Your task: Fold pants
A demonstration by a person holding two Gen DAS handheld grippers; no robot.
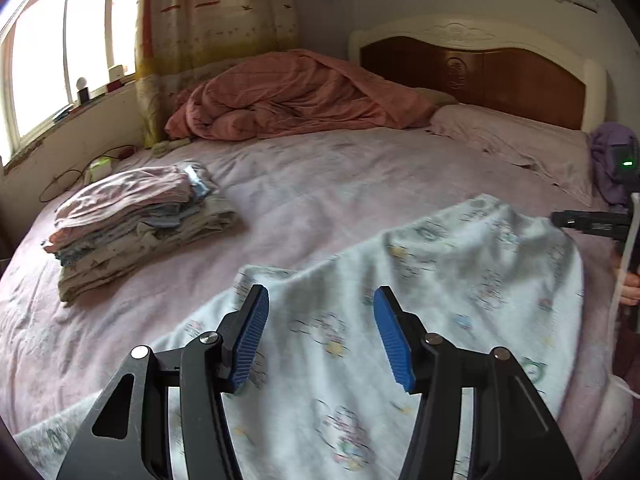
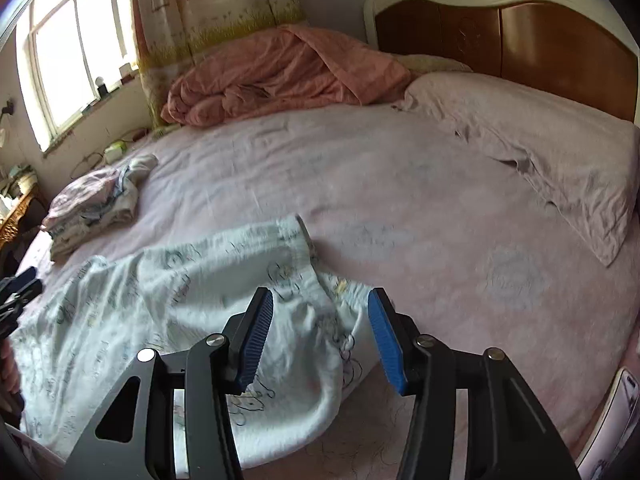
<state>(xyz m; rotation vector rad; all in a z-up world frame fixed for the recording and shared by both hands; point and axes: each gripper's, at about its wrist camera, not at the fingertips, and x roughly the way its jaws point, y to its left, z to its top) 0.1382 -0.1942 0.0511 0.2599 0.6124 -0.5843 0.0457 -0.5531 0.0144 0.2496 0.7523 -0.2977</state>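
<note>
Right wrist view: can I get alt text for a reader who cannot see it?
The right gripper hovers with jaws open over pale printed pants spread on a pink-sheeted bed. A stack of folded clothes sits far left, a rumpled salmon quilt by the headboard.

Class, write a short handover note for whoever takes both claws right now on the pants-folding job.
Left claw: open, holding nothing, above the pants.
Right claw: open, holding nothing, over the waistband end.
Printed white pants: laid across the near edge of the bed, rumpled.
Stack of folded clothes: far left on the bed.
Done: pants set down.
Left: smooth, fold, probably add to the stack.
</note>
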